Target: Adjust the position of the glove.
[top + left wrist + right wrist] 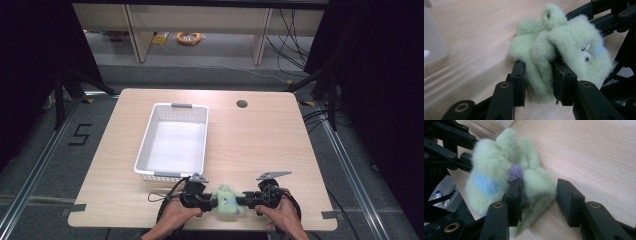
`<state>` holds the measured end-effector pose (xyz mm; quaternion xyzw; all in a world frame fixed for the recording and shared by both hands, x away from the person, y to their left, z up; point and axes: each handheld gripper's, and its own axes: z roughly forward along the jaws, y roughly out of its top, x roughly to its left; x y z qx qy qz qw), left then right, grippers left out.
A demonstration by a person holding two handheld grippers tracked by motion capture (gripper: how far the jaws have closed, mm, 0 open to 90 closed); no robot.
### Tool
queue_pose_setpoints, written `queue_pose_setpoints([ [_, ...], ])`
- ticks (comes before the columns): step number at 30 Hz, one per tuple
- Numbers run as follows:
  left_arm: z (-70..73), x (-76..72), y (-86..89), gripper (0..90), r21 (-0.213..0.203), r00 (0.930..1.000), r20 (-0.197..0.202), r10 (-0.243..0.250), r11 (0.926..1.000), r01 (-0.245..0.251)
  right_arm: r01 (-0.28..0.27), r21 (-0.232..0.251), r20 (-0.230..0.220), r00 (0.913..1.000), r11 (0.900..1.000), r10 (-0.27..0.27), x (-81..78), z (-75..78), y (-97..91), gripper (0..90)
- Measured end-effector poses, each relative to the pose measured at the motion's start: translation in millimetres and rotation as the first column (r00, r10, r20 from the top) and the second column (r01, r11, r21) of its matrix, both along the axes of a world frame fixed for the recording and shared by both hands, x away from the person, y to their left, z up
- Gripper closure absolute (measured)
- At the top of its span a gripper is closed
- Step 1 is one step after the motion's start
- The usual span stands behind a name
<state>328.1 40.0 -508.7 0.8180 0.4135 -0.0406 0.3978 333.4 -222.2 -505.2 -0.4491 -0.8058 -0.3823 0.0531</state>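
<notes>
A fuzzy light-green knitted item [226, 200], bunched up with a pale blue stripe and a purple spot, lies near the table's front edge between both grippers. My left gripper [210, 201] comes at it from the left. In the left gripper view its jaws [537, 72] pinch a fold of the green item [574, 37] on both sides. My right gripper [243, 201] faces it from the right. In the right gripper view [539, 192] one pad touches the green item [491, 155], while the other stands off it with a gap.
A white perforated basket [145, 145] stands on the wooden table [260, 150], just beyond my left hand. A round cable hole [242, 104] sits near the far edge. Shelving and cables lie on the floor behind the table.
</notes>
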Motion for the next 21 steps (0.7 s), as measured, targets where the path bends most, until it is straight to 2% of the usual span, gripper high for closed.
queue_pose_setpoints([
  [5, 0.2, -2.3, -0.2, 72.2, -0.01, 0.9999, 0.014, -0.009, 0.9999, 0.009, -0.017, 0.033, -0.009, 0.9998, 0.9993, 0.017, 1.1, -2.3, -0.9, 64.4],
  [6, 0.3, -3.1, -0.1, 73.6, -0.016, 0.9998, 0.019, 0.0, 0.9999, 0.0, -0.012, 0.06, -0.039, 0.9991, 0.9982, 0.014, 0.3, -2.4, -0.1, 67.5],
  [9, -0.1, -3.5, 0.5, 74.6, -0.018, 0.9996, 0.029, -0.002, 0.9998, 0.002, -0.024, 0.072, -0.037, 0.999, 0.9971, 0.027, 0.5, -2.6, -1.0, 70.4],
  [10, -0.1, -3.2, 1.4, 75.0, -0.022, 0.9997, 0.024, -0.005, 0.9997, 0.005, -0.03, 0.077, -0.032, 0.999, 0.9966, 0.032, 0.4, -2.6, -1.3, 72.7],
  [11, -0.1, -2.9, 2.0, 75.4, -0.03, 0.9998, 0.016, -0.006, 0.9995, 0.007, -0.033, 0.06, -0.003, 0.9995, 0.9977, 0.033, 1.2, -2.9, -2.7, 73.6],
  [12, 1.1, -4.0, 3.4, 75.9, -0.018, 0.9997, 0.025, -0.001, 0.9998, 0.001, -0.036, 0.064, 0.001, 0.9993, 0.9973, 0.036, 0.7, -2.5, -2.9, 74.4],
  [14, 2.1, -5.1, 4.3, 76.8, -0.032, 0.9995, 0.03, -0.012, 0.9994, 0.013, -0.052, 0.076, 0.018, 0.9985, 0.9957, 0.051, 0.1, -2.1, -3.0, 75.1],
  [21, 5.9, -9.9, 5.0, 77.9, -0.019, 0.9982, 0.056, -0.023, 0.9995, 0.024, -0.067, 0.08, 0.047, 0.9968, 0.9945, 0.064, -4.0, 1.9, -1.9, 75.5],
])
